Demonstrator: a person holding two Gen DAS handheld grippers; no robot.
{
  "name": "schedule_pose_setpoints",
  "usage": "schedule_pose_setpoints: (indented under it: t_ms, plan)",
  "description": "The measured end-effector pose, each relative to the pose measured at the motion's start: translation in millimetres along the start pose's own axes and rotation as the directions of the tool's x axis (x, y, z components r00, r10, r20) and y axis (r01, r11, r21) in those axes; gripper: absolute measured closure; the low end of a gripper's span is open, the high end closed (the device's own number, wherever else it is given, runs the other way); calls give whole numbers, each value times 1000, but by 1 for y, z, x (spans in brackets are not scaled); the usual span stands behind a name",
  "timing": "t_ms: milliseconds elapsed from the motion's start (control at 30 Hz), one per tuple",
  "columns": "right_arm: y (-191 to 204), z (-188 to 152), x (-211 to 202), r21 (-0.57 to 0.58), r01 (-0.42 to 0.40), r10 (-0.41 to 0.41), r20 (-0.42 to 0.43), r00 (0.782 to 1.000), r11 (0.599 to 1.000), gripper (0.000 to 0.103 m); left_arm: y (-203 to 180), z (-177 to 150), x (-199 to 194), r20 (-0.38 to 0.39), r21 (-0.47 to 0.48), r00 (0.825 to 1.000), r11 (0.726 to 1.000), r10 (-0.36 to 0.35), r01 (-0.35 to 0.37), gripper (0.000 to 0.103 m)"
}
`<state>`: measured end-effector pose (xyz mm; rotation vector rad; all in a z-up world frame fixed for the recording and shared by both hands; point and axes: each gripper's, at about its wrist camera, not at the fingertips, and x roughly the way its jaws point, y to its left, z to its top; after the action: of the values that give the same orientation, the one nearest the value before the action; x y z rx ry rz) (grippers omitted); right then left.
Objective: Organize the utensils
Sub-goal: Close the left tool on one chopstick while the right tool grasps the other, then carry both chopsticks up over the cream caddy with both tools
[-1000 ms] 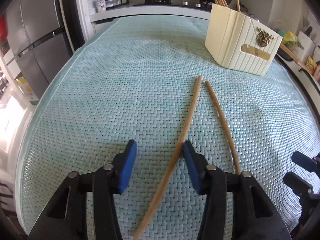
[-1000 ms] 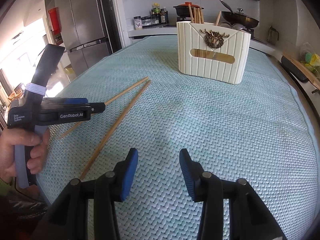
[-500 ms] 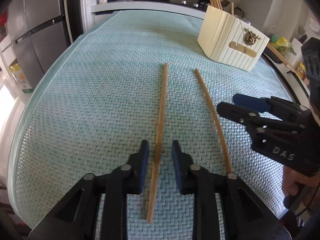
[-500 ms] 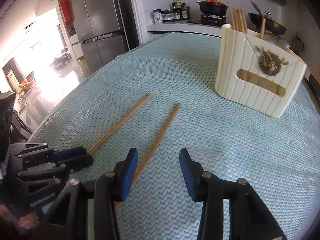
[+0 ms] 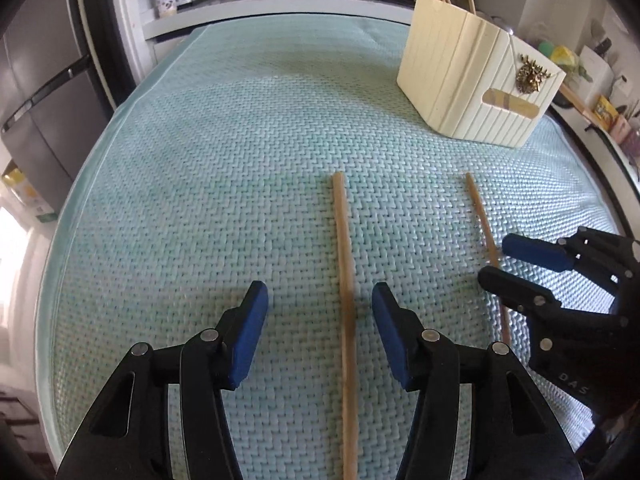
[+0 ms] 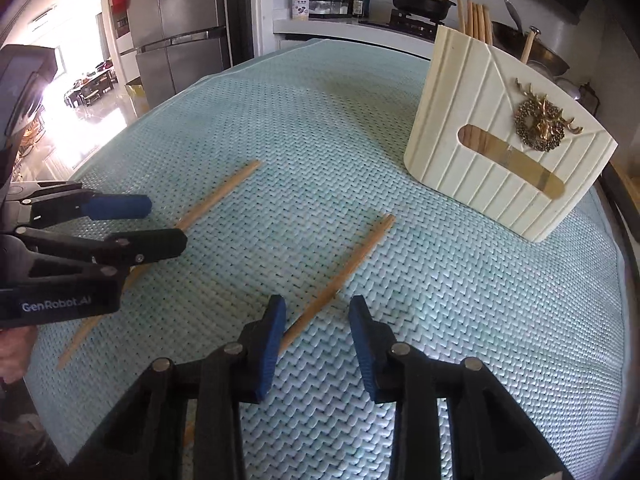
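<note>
Two wooden chopsticks lie apart on the teal woven mat [image 5: 200, 160]. One chopstick [image 5: 345, 280] lies between the fingers of my left gripper [image 5: 320, 300], whose jaws are opening and do not touch it. The other chopstick [image 6: 352, 260] runs in between the fingers of my right gripper [image 6: 316, 312], close to its left pad [image 6: 272, 332]; these jaws are closing and do not grip it. A cream ribbed holder [image 6: 500, 152] with a gold stag emblem stands at the far right with several chopsticks in it. Each gripper shows in the other's view: right gripper [image 5: 498, 260], left gripper [image 6: 164, 224].
A kitchen counter [image 5: 280, 4] with a stove, pots and spice jars runs behind the mat. A steel fridge [image 6: 180, 32] stands at the left. The mat's edge [image 5: 60, 240] curves close on the left, and a person's hand [image 6: 12, 352] holds the left gripper.
My left gripper narrowed around the left chopstick, then widened again. The right gripper came across to the right chopstick and its jaws have narrowed. The chopsticks' far tips now lie further apart.
</note>
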<state>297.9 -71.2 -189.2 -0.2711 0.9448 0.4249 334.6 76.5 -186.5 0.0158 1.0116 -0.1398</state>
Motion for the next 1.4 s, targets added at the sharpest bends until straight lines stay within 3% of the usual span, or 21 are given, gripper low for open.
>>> schedule_pose_setpoints:
  t_ms: [100, 367, 433, 500, 700, 867, 1033, 1233, 1400]
  plan:
    - [-10, 10, 9, 52, -20, 20, -3, 1000, 998, 71, -5, 9, 6, -10, 38, 1000, 999, -1, 2, 48]
    - [-24, 37, 29, 130, -46, 46, 2, 999, 990, 76, -3, 29, 16, -27, 49, 999, 999, -24, 25, 76]
    - [-23, 45, 35, 132, -30, 32, -14, 999, 991, 87, -1, 33, 18, -28, 44, 999, 998, -33, 34, 88]
    - [-26, 51, 39, 139, -27, 31, -24, 999, 990, 93, -1, 35, 20, -31, 38, 999, 998, -43, 44, 96]
    - [-44, 59, 39, 243, -130, 133, 5, 991, 961, 97, 5, 42, 13, -1, -10, 997, 997, -83, 83, 98]
    - [-56, 59, -6, 277, -219, 188, 134, 973, 936, 97, 6, 48, -33, 102, -21, 989, 993, -111, 113, 98]
    - [-66, 58, -71, 256, -279, 208, 274, 939, 925, 97, -2, 54, -92, 217, -11, 965, 988, -150, 156, 98]
    - [-67, 50, -143, 188, -274, 179, 407, 896, 943, 97, -13, 57, -143, 325, 20, 929, 983, -179, 183, 98]
    - [-58, 41, -174, 133, -228, 141, 469, 872, 965, 97, -16, 58, -155, 364, 35, 913, 982, -186, 186, 98]
